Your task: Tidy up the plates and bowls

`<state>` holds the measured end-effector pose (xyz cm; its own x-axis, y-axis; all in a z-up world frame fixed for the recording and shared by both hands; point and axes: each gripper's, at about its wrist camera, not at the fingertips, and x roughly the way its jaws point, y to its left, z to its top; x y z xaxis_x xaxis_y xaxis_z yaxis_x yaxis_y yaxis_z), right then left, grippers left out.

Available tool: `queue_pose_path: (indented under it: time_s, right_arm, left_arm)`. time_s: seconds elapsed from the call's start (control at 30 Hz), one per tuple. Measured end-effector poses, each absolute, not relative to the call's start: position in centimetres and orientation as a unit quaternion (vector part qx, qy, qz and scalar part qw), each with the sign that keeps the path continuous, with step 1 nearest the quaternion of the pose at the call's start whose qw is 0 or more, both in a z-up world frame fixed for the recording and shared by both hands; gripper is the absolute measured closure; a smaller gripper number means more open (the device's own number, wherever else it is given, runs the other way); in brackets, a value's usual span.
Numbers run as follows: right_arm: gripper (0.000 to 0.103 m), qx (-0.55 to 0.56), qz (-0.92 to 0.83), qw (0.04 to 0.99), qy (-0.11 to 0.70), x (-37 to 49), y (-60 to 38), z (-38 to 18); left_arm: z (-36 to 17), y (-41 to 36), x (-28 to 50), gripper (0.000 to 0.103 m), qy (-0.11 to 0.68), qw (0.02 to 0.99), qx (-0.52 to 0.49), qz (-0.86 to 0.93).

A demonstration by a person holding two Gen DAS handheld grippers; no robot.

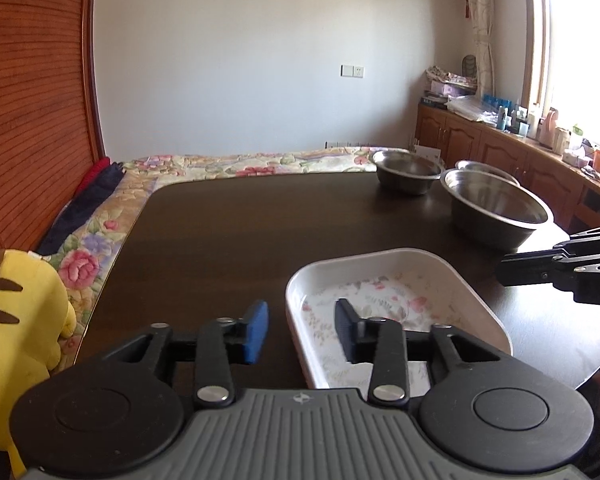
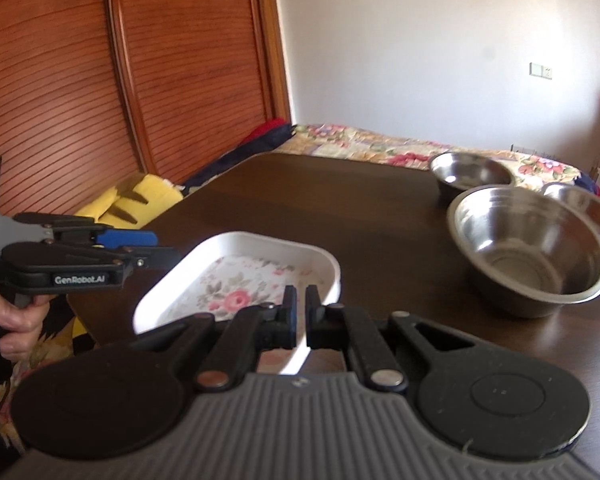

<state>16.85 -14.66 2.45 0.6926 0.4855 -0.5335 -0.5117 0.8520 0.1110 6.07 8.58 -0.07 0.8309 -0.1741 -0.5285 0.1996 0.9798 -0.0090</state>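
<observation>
From the left wrist, the left tool [image 1: 302, 330] stands wide, its blue-padded fingers [image 1: 256, 332] straddling the near left rim of the white floral dish [image 1: 476, 300]: one finger outside over the dark table [image 1: 228, 232], the other inside over the dish's floor, with nothing gripped yet. The dish lies flat near the table's front edge. Beyond it to the right stand three steel bowls: the large steel bowl [image 1: 496, 206] nearest, a smaller steel bowl [image 1: 406, 170] behind, and a third bowl [image 1: 486, 168] whose rim only peeks out. The right tool [image 1: 504, 270] enters from the right edge, apart from the dish. From the right wrist, the right tool [image 2: 300, 312] has its fingers nearly together with a slim gap, holding nothing, hovering over the dish's [image 2: 156, 300] right side. The left tool [image 2: 156, 240] shows side-on at the dish's far rim, held by a hand [image 2: 16, 328]. The bowls sit well apart on the right. The dish looks stiff and smooth, likely melamine or ceramic, so slippery; its raised wall offers the best hold, pinched across. The bowls seem light, rigid and slick, best taken at the rolled rim.
</observation>
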Motion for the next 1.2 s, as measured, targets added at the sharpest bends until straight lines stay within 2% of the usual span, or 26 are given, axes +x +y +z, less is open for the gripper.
queue_pose_path:
  time_s: [0.33,0.4,0.67,1.0,1.1,1.2]
  right_arm:
    - [0.098,-0.002,0.226,0.946,0.233,17.0,-19.2,3.2]
    - [0.098,0.002,0.216,0.95,0.224,17.1,-20.4,3.2]
    - [0.098,-0.019,0.174,0.968,0.178,17.4,-24.4,3.4]
    - [0.096,0.038,0.14,0.974,0.174,19.8,-29.3,1.1]
    - [0.089,0.045,0.132,0.976,0.168,20.5,-30.5,0.8]
    - [0.075,0.05,0.125,0.977,0.166,21.5,-31.5,0.4]
  left_arm:
    - [1.2,4.9,7.6,0.05,0.256,0.958,0.016,-0.125]
    - [1.4,3.8,8.0,0.044,0.254,0.958,0.011,-0.133]
    - [1.5,-1.1,9.6,0.038,0.25,0.955,0.018,-0.157]
    - [1.0,-6.3,12.3,0.038,0.256,0.951,0.021,-0.173]
    - [0.9,-7.4,13.2,0.038,0.257,0.951,0.02,-0.173]
    - [0.7,-8.2,14.1,0.038,0.259,0.95,0.02,-0.173]
